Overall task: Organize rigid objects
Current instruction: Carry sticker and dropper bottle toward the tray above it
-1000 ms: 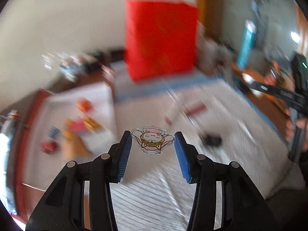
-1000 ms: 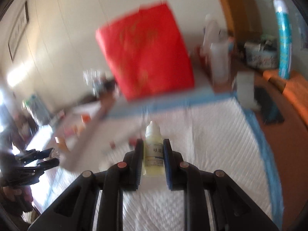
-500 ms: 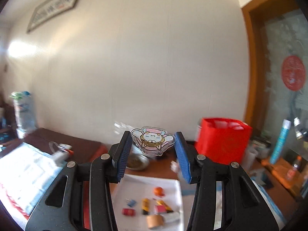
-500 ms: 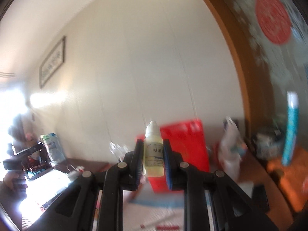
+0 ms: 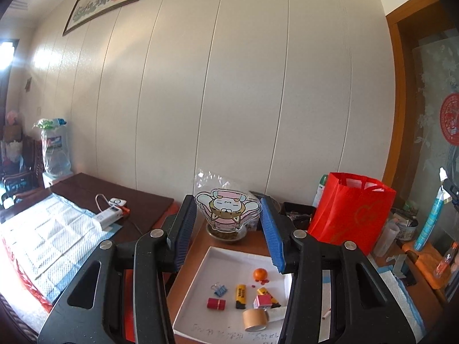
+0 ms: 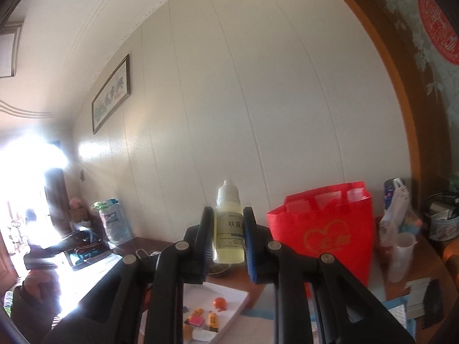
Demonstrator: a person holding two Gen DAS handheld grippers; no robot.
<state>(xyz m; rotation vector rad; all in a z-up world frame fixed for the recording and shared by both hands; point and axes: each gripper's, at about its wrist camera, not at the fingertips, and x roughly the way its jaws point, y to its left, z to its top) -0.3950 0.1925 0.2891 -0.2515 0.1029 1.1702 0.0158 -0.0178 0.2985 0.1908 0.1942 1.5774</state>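
Observation:
My left gripper [image 5: 228, 230] is shut on a flat clear cartoon-cat charm [image 5: 228, 210] and holds it high above the table. Below it lies a shallow white tray [image 5: 200, 286] with an orange ball [image 5: 260, 273], a blue binder clip [image 5: 219, 289], a red cylinder [image 5: 216, 304], yellow tubes [image 5: 240, 295] and a tape roll [image 5: 255, 319]. My right gripper [image 6: 228, 239] is shut on a small dropper bottle [image 6: 228, 223] of pale yellow liquid, held upright and high. The tray [image 6: 229, 292] shows below it.
A red bag [image 5: 351, 215] stands at the back right of the wooden table; it shows in the right wrist view [image 6: 321, 229] too. A glass dish [image 5: 226, 233] sits behind the tray. White quilted pad [image 5: 43, 243] at left, cluttered bottles [image 5: 430, 220] at right.
Both grippers have lifted and tilted up from the quilted pad, so the views now face the wall. Each keeps hold of its object.

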